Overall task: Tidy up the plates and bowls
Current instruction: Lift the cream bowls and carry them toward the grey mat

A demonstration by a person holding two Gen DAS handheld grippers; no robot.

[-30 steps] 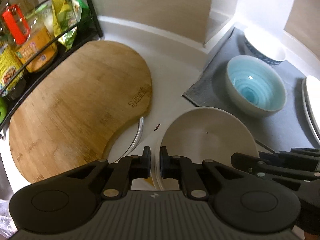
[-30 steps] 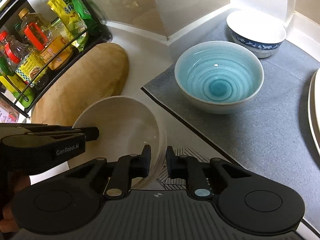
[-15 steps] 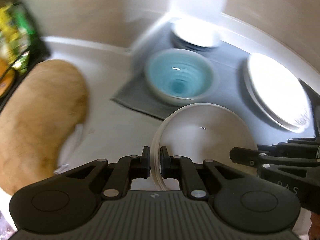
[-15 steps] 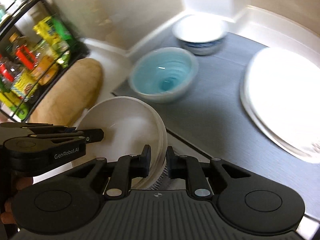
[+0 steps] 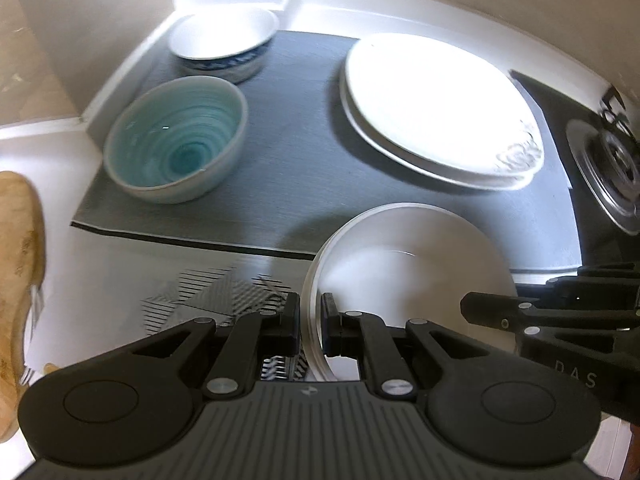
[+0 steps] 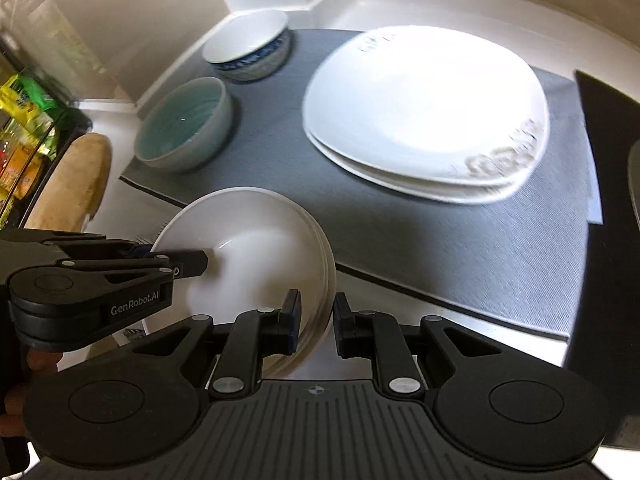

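A stack of white bowls (image 5: 412, 264) (image 6: 248, 248) is carried between both grippers, above the front edge of a grey mat (image 5: 280, 168) (image 6: 440, 240). My left gripper (image 5: 310, 322) is shut on the stack's left rim. My right gripper (image 6: 314, 318) is shut on its right rim, where several nested rims show. On the mat sit a turquoise bowl (image 5: 176, 146) (image 6: 186, 126), a blue-patterned white bowl (image 5: 224, 42) (image 6: 248, 46) behind it, and stacked white square plates (image 5: 436, 108) (image 6: 428, 116) to the right.
A wooden cutting board (image 5: 18, 280) (image 6: 74, 184) lies left on the white counter. A rack of bottles and snack bags (image 6: 24, 132) stands far left. A stove burner (image 5: 612, 160) sits at the right on a black cooktop. White walls close the back corner.
Both grippers have carried the white bowls rightward, from beside the cutting board to the front edge of the grey mat. The square plates have come fully into view.
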